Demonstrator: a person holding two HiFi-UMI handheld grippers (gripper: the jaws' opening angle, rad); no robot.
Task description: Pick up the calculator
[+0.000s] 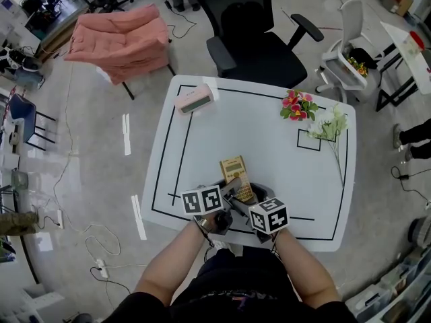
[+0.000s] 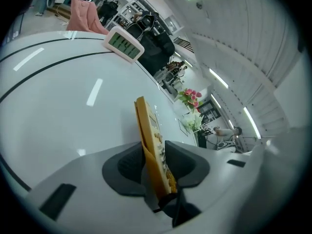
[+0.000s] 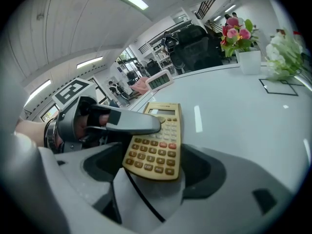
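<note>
The tan calculator [image 1: 234, 171] lies near the front of the white table [image 1: 202, 140], with both grippers at its near end. In the left gripper view it stands edge-on [image 2: 150, 135] between the dark pads, and my left gripper [image 2: 156, 165] is shut on its two faces. In the right gripper view the calculator [image 3: 158, 143] lies keys-up over the gap of my right gripper [image 3: 153, 170], whose jaws stand wide apart and do not press it. One grey left finger [image 3: 131, 123] lies across the calculator's upper keys. In the head view the left gripper [image 1: 231, 191] and right gripper [image 1: 252, 198] meet there.
A pink-framed digital clock [image 1: 194, 98] sits at the table's far left corner. Pink flowers [image 1: 299, 105] and white flowers [image 1: 330, 122] stand at the far right. Black tape lines mark the tabletop. A black office chair [image 1: 259, 39] stands behind the table, a pink seat [image 1: 121, 38] further left.
</note>
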